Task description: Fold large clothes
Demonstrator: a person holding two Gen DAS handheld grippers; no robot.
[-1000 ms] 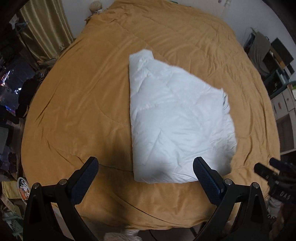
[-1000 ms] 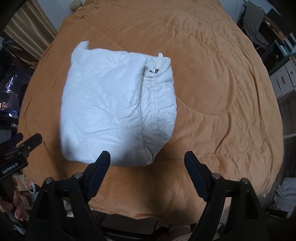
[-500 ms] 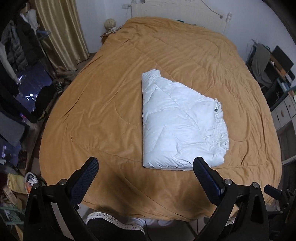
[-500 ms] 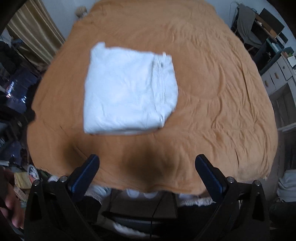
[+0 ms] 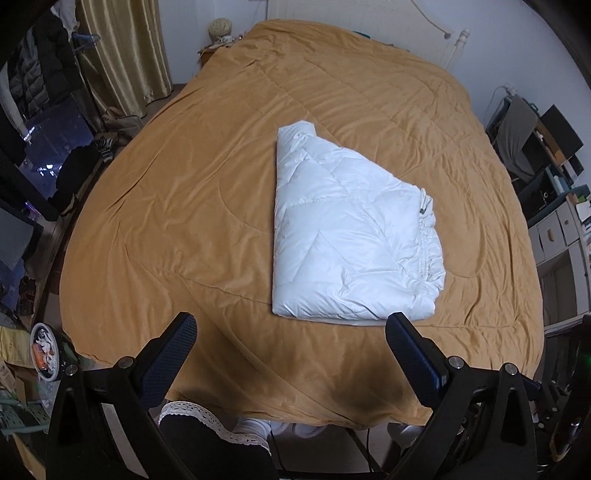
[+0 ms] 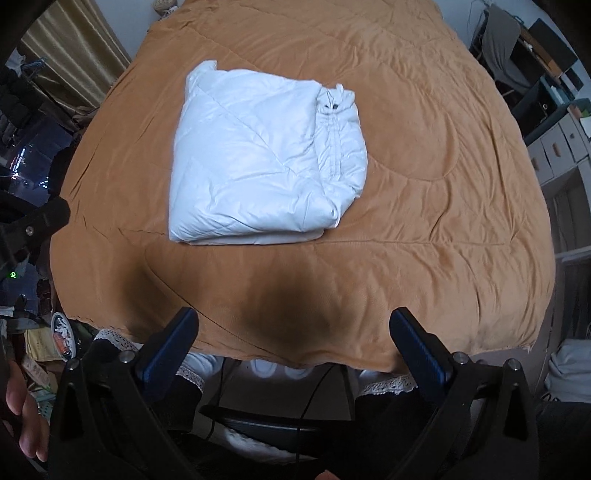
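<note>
A white quilted puffer garment (image 5: 347, 236) lies folded into a compact block on the orange bedspread (image 5: 184, 221); it also shows in the right wrist view (image 6: 258, 162), its gathered hem and a small dark tag on the right side. My left gripper (image 5: 291, 332) is open and empty, held above the bed's near edge, short of the garment. My right gripper (image 6: 293, 328) is open and empty, above the foot of the bed (image 6: 443, 221), well back from the garment.
Gold curtains (image 5: 122, 55) and dark clutter stand on the left. Shelves and drawers (image 5: 554, 229) stand on the right. A white headboard (image 5: 369, 22) stands at the far end. The floor below the bed's foot holds cables and white shoes (image 6: 280, 369).
Both grippers have pulled back and up from the folded garment toward the foot of the bed. The garment lies still and looks smaller in both views.
</note>
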